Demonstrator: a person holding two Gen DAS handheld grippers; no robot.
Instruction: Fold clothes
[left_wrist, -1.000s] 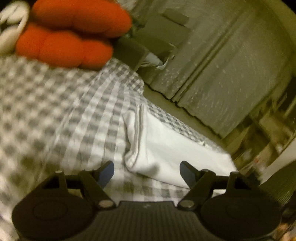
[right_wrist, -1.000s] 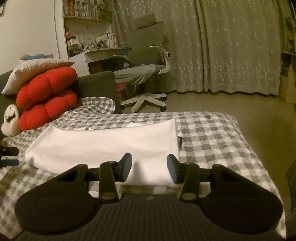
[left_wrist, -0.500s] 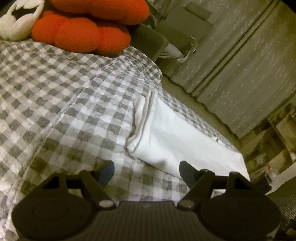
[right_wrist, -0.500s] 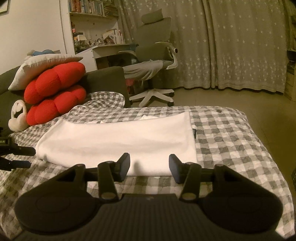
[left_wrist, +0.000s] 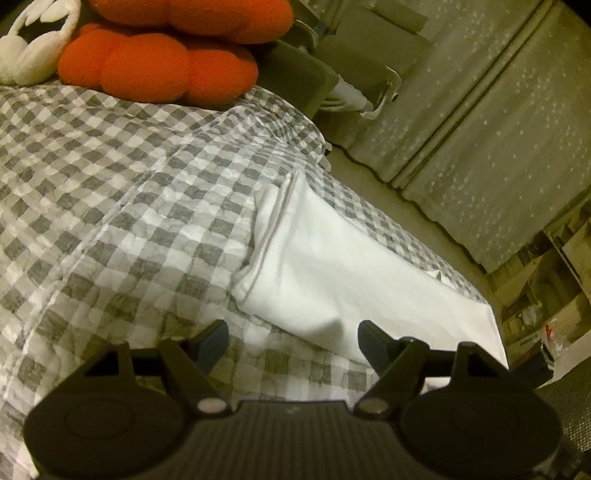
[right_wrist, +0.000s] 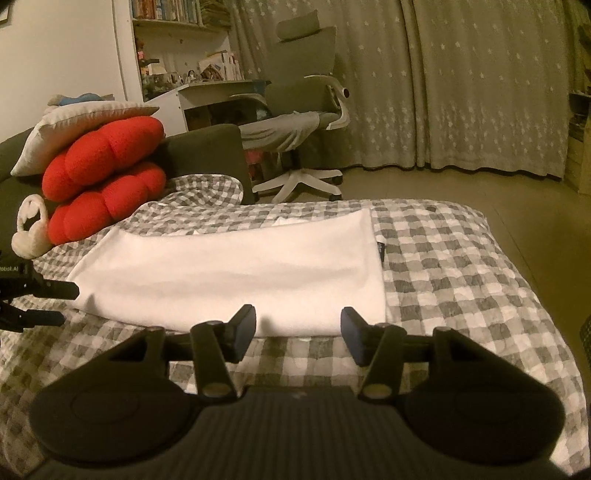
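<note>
A white garment (right_wrist: 236, 273), folded into a long flat strip, lies across the grey checked bed cover (right_wrist: 454, 266). My right gripper (right_wrist: 298, 330) is open and empty, just in front of the strip's near edge toward its right end. My left gripper (left_wrist: 293, 341) is open and empty, just short of the strip's left end (left_wrist: 332, 273), where stacked folded layers show. The left gripper's fingers (right_wrist: 55, 290) also show at the left edge of the right wrist view, beside the strip's left end.
Red plush cushions (right_wrist: 105, 184) and a white plush (right_wrist: 29, 232) sit at the head of the bed, with a grey pillow (right_wrist: 81, 125) on top. An office chair (right_wrist: 299, 122), a desk and star-patterned curtains (right_wrist: 480, 85) stand beyond the bed's far edge.
Both grippers have come a little closer to the garment and stayed open. The left view has swung and steadied on the strip's left end.
</note>
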